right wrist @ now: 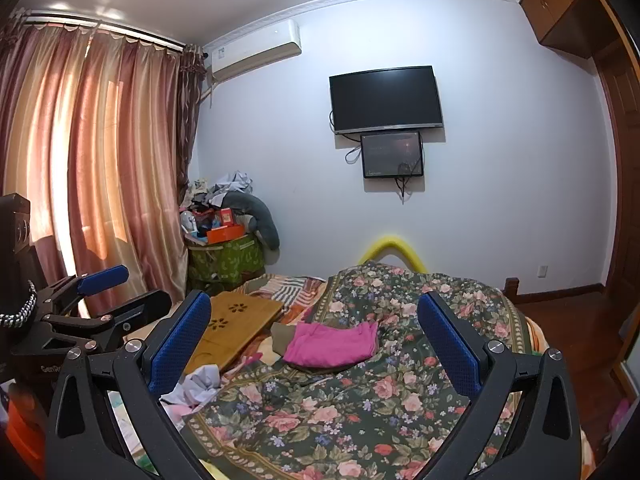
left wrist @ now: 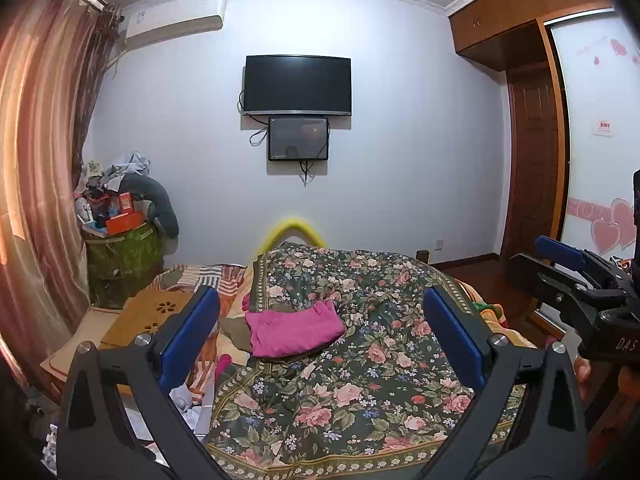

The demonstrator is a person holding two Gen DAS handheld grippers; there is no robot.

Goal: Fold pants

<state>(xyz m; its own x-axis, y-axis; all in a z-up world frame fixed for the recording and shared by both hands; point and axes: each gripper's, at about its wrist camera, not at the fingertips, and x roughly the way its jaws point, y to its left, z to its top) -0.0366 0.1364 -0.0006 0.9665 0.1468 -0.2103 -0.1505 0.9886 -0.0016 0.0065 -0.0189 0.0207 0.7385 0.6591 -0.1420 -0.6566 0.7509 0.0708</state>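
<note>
We hold the left gripper [left wrist: 320, 340] and the right gripper [right wrist: 316, 344] above the bed, each with its 2 blue pads spread wide and gripping nothing; the pink pants [left wrist: 294, 330] lie folded on the floral quilt [left wrist: 360, 392], between the pads, beside a wooden tray [right wrist: 234, 328].

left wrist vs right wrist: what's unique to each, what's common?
Only left wrist: white wardrobe door with pink heart stickers, plus the right hand-held gripper at its edge.
Only right wrist: the left hand-held gripper, wide open.
Both: folded magenta pants on the dark floral bedspread, black wall television, light wooden lap tray.
</note>
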